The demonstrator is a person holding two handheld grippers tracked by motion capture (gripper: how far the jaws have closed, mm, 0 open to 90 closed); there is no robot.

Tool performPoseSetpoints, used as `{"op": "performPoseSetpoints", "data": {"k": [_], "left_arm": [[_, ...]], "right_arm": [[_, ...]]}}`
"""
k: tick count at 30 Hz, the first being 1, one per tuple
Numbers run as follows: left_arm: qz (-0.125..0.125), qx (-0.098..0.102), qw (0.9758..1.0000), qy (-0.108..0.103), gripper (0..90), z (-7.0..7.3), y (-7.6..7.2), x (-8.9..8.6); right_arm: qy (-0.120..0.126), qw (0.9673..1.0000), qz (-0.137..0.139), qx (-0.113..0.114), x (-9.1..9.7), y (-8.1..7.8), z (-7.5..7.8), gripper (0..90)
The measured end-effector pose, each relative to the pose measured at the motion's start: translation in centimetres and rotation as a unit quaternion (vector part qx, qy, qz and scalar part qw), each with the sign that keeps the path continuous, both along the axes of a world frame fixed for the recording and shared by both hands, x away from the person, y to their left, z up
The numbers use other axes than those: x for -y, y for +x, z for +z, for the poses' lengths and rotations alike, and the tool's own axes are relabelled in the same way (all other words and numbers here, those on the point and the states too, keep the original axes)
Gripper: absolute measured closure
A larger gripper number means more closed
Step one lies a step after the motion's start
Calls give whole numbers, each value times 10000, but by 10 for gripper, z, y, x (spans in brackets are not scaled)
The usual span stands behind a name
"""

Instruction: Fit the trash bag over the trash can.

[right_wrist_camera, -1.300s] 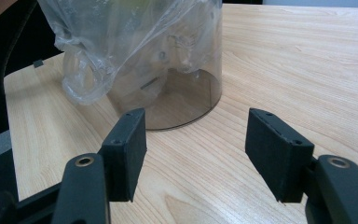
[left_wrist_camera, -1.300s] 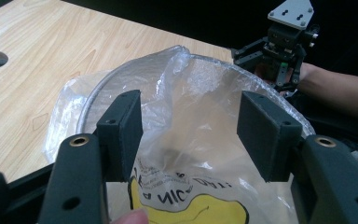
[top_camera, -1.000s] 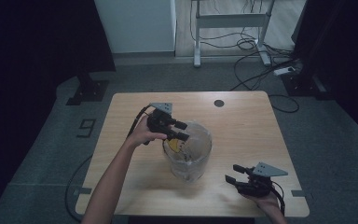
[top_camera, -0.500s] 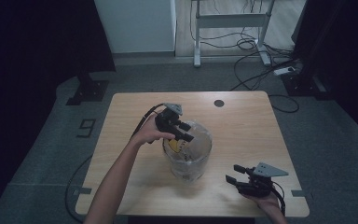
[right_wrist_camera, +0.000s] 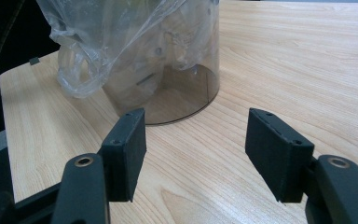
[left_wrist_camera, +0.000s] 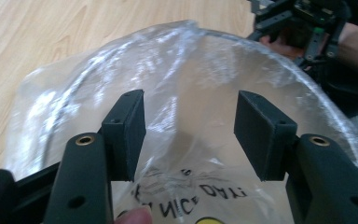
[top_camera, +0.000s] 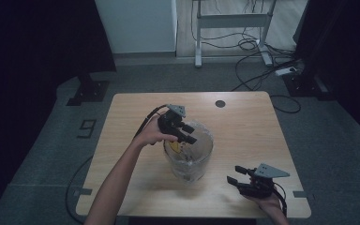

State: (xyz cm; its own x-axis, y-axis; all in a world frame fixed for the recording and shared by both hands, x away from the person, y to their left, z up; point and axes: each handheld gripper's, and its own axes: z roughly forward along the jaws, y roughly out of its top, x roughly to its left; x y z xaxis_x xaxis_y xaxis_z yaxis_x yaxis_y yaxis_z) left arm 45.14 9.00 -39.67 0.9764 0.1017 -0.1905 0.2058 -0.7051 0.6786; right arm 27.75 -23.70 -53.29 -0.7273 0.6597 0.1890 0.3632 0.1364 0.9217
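A: Fingers (left_wrist_camera: 126, 135) of the left gripper (top_camera: 183, 133) are spread wide, nothing pinched between them, and they hang right over the mouth of the plastic bag (left_wrist_camera: 200, 93).

B: And the other side?

A: Right gripper (top_camera: 238, 182) fingers (right_wrist_camera: 279, 154) are spread apart too, empty, low over the table (top_camera: 243, 126) near its front right corner.

B: Where's the bag sitting?

A: It lines a clear round container (right_wrist_camera: 186, 88) standing upright at the middle of the table, long axis vertical, open mouth up. The bag's rim is draped over the container's lip, and crumpled film hangs down one side.

B: I see printing on that film.

A: Black lettering, upside down in the left gripper view, with a spot of yellow below it. Too cut off to read fully.

B: A count, please.

A: One container, one bag, two grippers, and one dark round grommet (top_camera: 220, 103) near the table's far edge. From the right gripper view the container stands just ahead of the fingers, not touching them.

B: The left hand (top_camera: 151, 137)?

A: Beside the container's rim, at its left.
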Motion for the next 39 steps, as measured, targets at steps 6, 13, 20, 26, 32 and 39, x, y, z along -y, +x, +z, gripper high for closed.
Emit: {"op": "performPoseSetpoints", "data": {"k": [6, 13, 20, 26, 32, 39], "left_arm": [[-103, -78, 9999, 103, 431, -3, -1, 6], [69, -67, 9994, 338, 431, -8, 3, 11], [475, 72, 9973, 560, 417, -6, 5, 14], [402, 66, 9978, 530, 409, -5, 3, 12], [269, 36, 9988, 406, 404, -3, 0, 0], [340, 9, 9987, 376, 405, -3, -4, -20]], "right_arm": [[-11, 10000, 12, 16, -1, 0, 0, 382], [1, 10000, -1, 1, 0, 0, 0, 382], [5, 10000, -20, 13, 1, -1, 0, 382], [4, 10000, -30, 12, 1, -1, 0, 382], [8, 10000, -36, 8, 1, -1, 0, 382], [-7, 10000, -40, -2, 0, -1, -1, 382]]}}
